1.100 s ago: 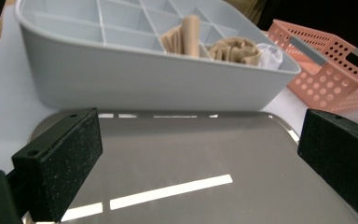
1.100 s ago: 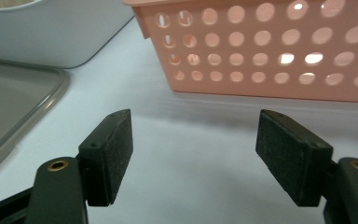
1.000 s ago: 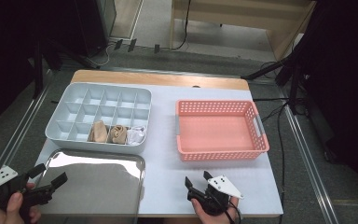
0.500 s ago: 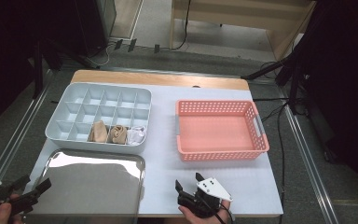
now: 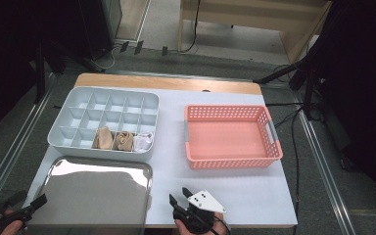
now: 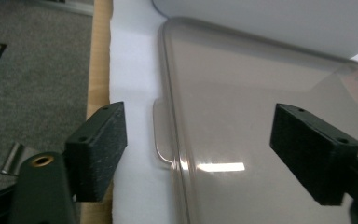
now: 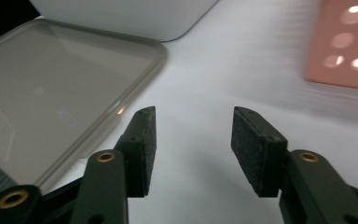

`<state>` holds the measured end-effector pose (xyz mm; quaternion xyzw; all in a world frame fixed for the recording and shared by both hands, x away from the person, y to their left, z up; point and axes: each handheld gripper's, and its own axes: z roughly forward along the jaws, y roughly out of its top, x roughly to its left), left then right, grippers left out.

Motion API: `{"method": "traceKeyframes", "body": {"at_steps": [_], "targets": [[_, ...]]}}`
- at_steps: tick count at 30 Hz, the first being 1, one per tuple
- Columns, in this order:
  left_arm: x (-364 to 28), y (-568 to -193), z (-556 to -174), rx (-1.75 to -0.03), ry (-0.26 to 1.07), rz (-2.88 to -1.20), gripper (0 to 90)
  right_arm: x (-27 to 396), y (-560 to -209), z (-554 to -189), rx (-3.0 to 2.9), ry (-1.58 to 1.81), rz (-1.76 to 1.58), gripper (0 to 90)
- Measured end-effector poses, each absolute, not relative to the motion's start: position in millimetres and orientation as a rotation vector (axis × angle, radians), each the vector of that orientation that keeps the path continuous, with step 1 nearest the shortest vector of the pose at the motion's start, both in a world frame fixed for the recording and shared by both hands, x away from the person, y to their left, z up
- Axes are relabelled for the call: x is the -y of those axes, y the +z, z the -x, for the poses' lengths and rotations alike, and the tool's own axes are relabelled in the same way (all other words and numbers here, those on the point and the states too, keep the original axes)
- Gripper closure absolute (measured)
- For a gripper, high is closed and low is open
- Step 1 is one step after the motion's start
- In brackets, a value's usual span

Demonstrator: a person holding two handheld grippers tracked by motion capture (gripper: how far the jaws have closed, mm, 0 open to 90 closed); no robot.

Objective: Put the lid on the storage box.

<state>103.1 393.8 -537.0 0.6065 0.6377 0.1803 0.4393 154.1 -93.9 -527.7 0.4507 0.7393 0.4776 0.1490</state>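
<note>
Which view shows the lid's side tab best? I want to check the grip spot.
The left gripper view: the tab sticks out from the clear lid's edge, between the open fingers. The high view shows the whole lid, tab too small. The right gripper view shows one lid corner.

We see the clear lid (image 5: 98, 196) lying flat at the front left corner of the tabletop (image 5: 245, 191), glossy and catching the light. It's a rounded rectangle with a raised rim, and a small tab (image 6: 161, 135) juts from its left edge, just inside the tabletop's left edge. Its far edge sits just beside the near wall of the grey compartment box (image 5: 105, 122).
</note>
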Motion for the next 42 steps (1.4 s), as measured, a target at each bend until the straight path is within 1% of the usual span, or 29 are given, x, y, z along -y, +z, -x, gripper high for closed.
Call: {"method": "traceKeyframes", "body": {"at_steps": [2, 5, 7, 8, 15, 18, 27, 31, 37, 42], "targets": [[-393.6, -538.0, -104.3, -1.591, 0.446, -1.508, 24.0, 87.6, -529.5, -152.5, -2.142, 1.378, -1.285, 60.6], [-395.5, -537.2, -106.9, -1.603, 0.428, -1.497, 29.9, 78.5, -531.2, -150.6, -2.16, 1.394, -1.279, 65.6], [-397.2, -536.9, -108.4, -1.6, 0.417, -1.497, 32.2, 75.5, -531.0, -149.8, -2.17, 1.425, -1.313, 66.5], [-400.6, -535.9, -111.7, -1.601, 0.384, -1.494, 32.3, 70.9, -530.7, -148.6, -2.173, 1.466, -1.351, 70.2], [-406.6, -533.4, -117.5, -1.625, 0.326, -1.483, 35.2, 54.9, -535.4, -147.1, -2.194, 1.441, -1.399, 67.0], [-408.6, -534.2, -119.5, -1.624, 0.313, -1.474, 38.9, 50.7, -535.4, -147.1, -2.214, 1.45, -1.487, 68.3], [-410.8, -534.9, -122.8, -1.623, 0.297, -1.478, 47.4, 40.0, -540.1, -147.0, -2.207, 1.416, -1.553, 69.3], [-415.2, -534.9, -124.4, -1.629, 0.256, -1.47, 50.8, 37.4, -540.2, -148.2, -2.189, 1.421, -1.605, 71.6], [-407.9, -532.9, -124.8, -1.645, 0.292, -1.503, 52.5, 33.5, -541.8, -146.6, -2.144, 1.427, -1.652, 74.0], [-407.4, -532.4, -125.6, -1.654, 0.283, -1.491, 51.3, 35.9, -541.6, -151.9, -2.136, 1.46, -1.756, 76.0]]}}
